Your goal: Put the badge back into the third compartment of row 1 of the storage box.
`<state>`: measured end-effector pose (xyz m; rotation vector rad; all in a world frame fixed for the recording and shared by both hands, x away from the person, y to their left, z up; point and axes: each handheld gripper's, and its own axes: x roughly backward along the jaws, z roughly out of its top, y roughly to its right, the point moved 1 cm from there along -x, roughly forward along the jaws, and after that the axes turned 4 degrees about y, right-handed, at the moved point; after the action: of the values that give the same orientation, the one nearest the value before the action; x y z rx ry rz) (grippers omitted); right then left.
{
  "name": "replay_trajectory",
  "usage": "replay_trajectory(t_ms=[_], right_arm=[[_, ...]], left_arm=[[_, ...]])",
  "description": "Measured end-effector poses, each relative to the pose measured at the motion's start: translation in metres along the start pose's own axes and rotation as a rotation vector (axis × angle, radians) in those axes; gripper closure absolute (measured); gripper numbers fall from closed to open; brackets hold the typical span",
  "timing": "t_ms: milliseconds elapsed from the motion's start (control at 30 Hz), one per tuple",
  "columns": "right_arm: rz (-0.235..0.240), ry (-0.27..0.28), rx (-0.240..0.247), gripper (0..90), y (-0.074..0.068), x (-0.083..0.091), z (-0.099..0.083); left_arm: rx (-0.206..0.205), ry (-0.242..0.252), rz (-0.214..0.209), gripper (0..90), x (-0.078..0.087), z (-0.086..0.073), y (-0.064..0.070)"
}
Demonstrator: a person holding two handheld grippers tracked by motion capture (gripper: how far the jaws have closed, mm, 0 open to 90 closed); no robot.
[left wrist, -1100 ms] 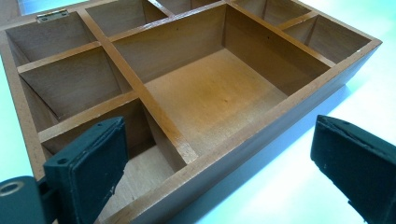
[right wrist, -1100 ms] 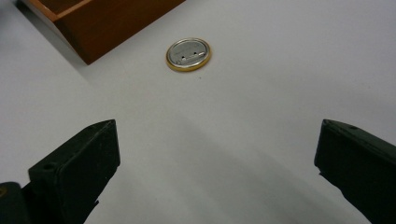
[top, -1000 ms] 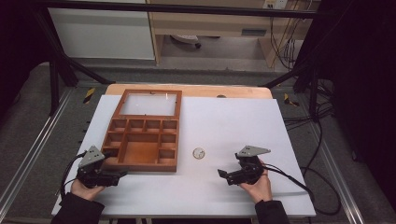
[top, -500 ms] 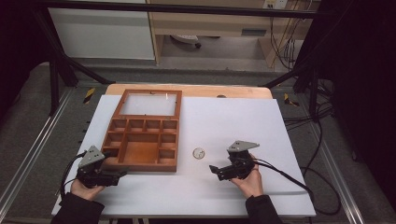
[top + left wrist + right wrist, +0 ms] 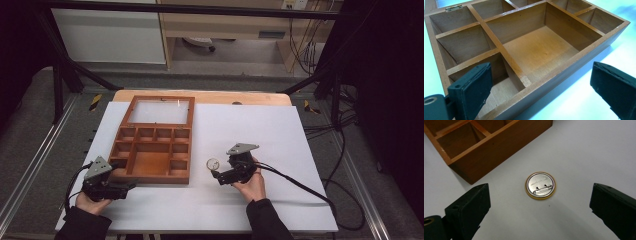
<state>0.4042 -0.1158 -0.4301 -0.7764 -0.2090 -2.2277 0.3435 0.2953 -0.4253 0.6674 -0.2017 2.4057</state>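
Right now a wooden compartment box (image 5: 152, 155) sits open on the white table (image 5: 280, 130), its glass-paned lid (image 5: 159, 111) laid back flat behind it. Just beside the box's near right corner lies a round pin badge (image 5: 213, 163), face down, its metal back and clasp showing in the right gripper view. The right gripper (image 5: 218, 176) is near the badge with its jaws spread wide, holding nothing, not touching it. The left gripper (image 5: 131, 186) rests at the box's near left corner, jaws likewise wide apart, one over a corner compartment.
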Motion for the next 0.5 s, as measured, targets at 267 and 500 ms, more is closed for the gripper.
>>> replay_trajectory(t_ms=[267,500], right_arm=[[-0.014,-0.024,0.011,8.0,0.001,-0.02,0.009],[-0.013,-0.049,0.032,14.7,0.001,-0.037,0.012]], left_arm=[[-0.001,0.0,0.0,3.8,0.0,0.0,0.0],[-0.001,0.001,0.001,3.9,0.0,0.0,0.0]])
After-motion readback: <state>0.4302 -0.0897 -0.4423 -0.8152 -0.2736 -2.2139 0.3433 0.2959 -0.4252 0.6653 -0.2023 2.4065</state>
